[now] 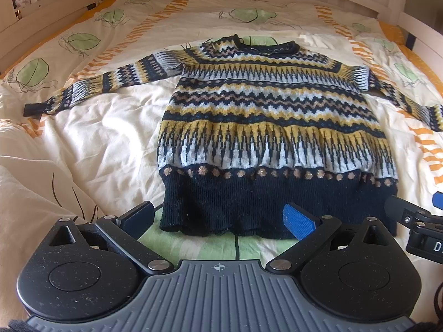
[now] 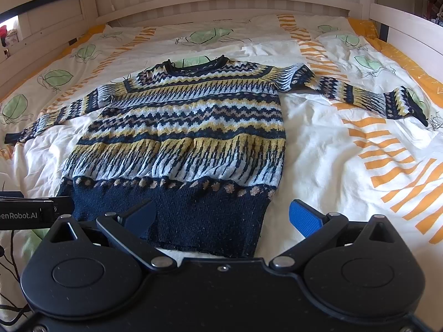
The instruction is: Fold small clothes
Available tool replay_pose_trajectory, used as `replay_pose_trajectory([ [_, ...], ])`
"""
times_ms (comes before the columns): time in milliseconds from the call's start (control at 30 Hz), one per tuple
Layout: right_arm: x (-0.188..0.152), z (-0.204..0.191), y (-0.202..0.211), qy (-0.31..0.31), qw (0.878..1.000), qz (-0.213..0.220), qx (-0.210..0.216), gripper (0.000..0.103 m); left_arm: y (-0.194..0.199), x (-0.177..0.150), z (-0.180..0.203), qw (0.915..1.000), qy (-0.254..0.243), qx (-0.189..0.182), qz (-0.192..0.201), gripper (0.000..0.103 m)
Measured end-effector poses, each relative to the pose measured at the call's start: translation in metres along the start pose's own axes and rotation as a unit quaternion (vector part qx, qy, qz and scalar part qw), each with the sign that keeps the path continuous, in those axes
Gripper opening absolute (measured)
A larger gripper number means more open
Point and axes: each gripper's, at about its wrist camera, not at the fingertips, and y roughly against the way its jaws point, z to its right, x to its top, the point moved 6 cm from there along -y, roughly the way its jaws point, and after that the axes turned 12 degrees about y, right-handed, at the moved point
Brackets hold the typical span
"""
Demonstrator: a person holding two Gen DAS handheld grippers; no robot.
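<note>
A small knitted sweater [image 1: 271, 116] with navy, yellow and white bands lies flat on the bed, sleeves spread out, neck away from me. It also shows in the right wrist view [image 2: 180, 127]. My left gripper [image 1: 218, 218] is open, jaws wide, just above the left part of the navy hem. My right gripper [image 2: 224, 215] is open over the hem's right corner. Neither holds anything. The right gripper's edge shows in the left wrist view [image 1: 415, 221], and the left gripper's edge shows in the right wrist view [image 2: 33, 213].
The bed has a cream duvet [image 1: 97, 138] with green leaf prints and orange stripes, wrinkled at the near left. A white wooden bed frame [image 2: 221, 8] runs along the far side and both ends.
</note>
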Motion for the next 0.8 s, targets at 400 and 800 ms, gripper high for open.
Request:
replay_pose_trajectory([
  [400,-0.004,0.001,-0.003,-0.008,1.0,-0.01,0.009,0.102,-0.002,-0.002,-0.001,1.0,0.003,-0.002,-0.005,0.101],
  [800,-0.007,0.001,-0.01,-0.022,0.999,-0.027,0.024,0.102,-0.005,-0.003,-0.002,0.9999,0.008,-0.005,-0.01,0.101],
])
